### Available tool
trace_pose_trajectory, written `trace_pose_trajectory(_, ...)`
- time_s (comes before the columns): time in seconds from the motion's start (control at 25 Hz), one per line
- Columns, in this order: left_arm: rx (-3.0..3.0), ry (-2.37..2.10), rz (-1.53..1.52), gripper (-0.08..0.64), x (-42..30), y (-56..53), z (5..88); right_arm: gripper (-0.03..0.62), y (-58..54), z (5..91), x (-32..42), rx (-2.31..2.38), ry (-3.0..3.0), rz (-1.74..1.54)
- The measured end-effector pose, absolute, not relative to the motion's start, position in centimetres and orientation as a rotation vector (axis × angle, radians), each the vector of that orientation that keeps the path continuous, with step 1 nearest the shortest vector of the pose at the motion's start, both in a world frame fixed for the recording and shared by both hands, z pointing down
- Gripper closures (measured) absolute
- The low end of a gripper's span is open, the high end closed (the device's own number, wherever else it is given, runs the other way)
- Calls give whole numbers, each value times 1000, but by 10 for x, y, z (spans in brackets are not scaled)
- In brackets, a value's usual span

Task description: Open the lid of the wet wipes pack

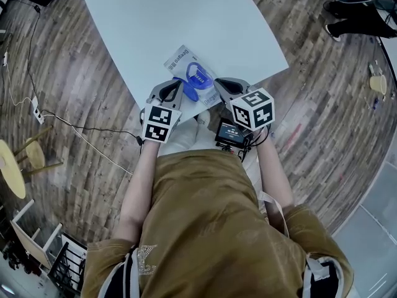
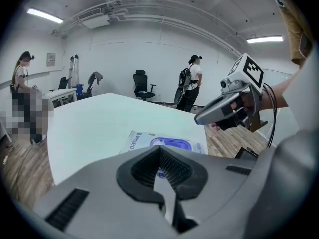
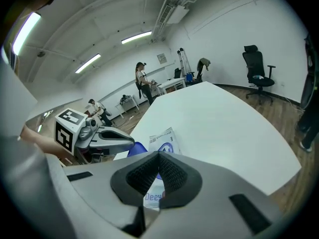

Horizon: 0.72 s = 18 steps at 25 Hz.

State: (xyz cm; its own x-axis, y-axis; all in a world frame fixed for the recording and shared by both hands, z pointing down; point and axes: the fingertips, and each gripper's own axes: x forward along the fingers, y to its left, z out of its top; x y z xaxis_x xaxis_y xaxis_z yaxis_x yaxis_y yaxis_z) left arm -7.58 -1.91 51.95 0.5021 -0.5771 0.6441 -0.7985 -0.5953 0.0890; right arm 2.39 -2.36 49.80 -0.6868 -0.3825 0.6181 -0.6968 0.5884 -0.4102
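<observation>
While left gripper [image 1: 180, 89] and right gripper [image 1: 218, 83] hang clenched over the near edge of the table [image 1: 186, 17], wet wipes pack [image 1: 181, 61] lies just inside it between them, long axis slanting away leftward, blue lid [image 1: 197, 77] nearest the left tip.

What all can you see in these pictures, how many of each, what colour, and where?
table: one, white, centre.
wet wipes pack: one, white and blue, flat at the table's near edge, just ahead of both tongs.
office chair: one, black, beyond the table.
stools: two, yellowish, on the floor at left.
cable: one, dark, on the floor at left.
other people: several, round the room's edges.
left tongs: one, grey, shut, empty.
right tongs: one, grey, shut, empty.
brown top: one, on the person.
</observation>
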Motion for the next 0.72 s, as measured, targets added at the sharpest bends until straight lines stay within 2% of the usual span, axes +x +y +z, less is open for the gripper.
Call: trace_pose_trajectory(0.72, 2222, -1095, 953, 555, -97, 11, 567, 584, -30, 495, 38, 972, -2351, 870)
